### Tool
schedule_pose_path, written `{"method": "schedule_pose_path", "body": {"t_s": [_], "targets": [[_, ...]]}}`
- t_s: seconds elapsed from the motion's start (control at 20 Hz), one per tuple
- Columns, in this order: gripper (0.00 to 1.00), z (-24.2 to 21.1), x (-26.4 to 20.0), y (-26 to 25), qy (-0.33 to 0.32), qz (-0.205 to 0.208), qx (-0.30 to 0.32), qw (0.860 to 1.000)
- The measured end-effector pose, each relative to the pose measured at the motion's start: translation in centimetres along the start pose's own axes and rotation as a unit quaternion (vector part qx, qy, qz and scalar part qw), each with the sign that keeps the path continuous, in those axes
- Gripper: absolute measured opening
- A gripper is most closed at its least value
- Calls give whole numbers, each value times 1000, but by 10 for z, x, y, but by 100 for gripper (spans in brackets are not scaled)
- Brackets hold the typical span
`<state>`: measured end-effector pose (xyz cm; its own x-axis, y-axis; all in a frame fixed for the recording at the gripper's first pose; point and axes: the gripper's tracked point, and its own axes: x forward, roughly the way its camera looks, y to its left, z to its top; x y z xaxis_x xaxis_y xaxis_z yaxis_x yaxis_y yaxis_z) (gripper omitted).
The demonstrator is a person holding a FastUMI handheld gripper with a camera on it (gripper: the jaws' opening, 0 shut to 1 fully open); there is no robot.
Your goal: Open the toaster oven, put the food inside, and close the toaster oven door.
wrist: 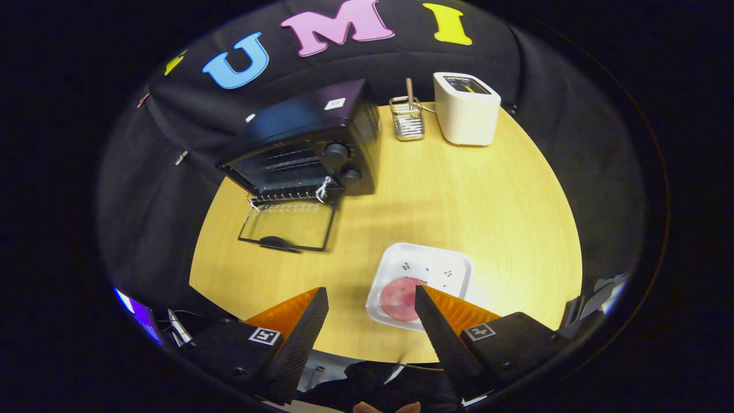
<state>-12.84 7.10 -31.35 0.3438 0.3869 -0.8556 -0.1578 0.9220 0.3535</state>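
- The gripper (371,298) is hovering high over the near edge of the round, light wooden table (487,195), with its two fingers spread wide apart and nothing sitting between them.
- A square white plate (447,269) with small dark prints is lying on the table just ahead of the right finger, whose tip is overlapping the plate's near side.
- A round pink slice of food (398,298) is resting on the near-left part of that plate, just beside the right fingertip; whether the finger is touching it cannot be told.
- The black toaster oven (309,137) is standing at the far left of the table, well apart from the plate, and its glass door (289,226) is hanging fully open, lying flat toward the near side.
- A wire rack is showing inside the oven's open mouth.
- A small wire holder (407,119) with a wooden stick in it is standing at the far edge, right of the oven.
- A white slot toaster (465,112) is sitting just right of the holder.
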Motion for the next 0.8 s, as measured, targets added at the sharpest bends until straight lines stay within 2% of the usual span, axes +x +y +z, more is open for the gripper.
{"method": "schedule_pose_path", "body": {"t_s": [0.3, 0.35, 0.45, 0.7, 0.8], "targets": [[98, -22, 28, -73, 72, -8, 74, 995], [95, -24, 39, -83, 81, -11, 88, 993], [81, -31, 56, -97, 100, -13, 109, 989], [81, -39, 86, -125, 126, -45, 95, 986], [57, -47, 94, -125, 139, -51, 98, 984]]}}
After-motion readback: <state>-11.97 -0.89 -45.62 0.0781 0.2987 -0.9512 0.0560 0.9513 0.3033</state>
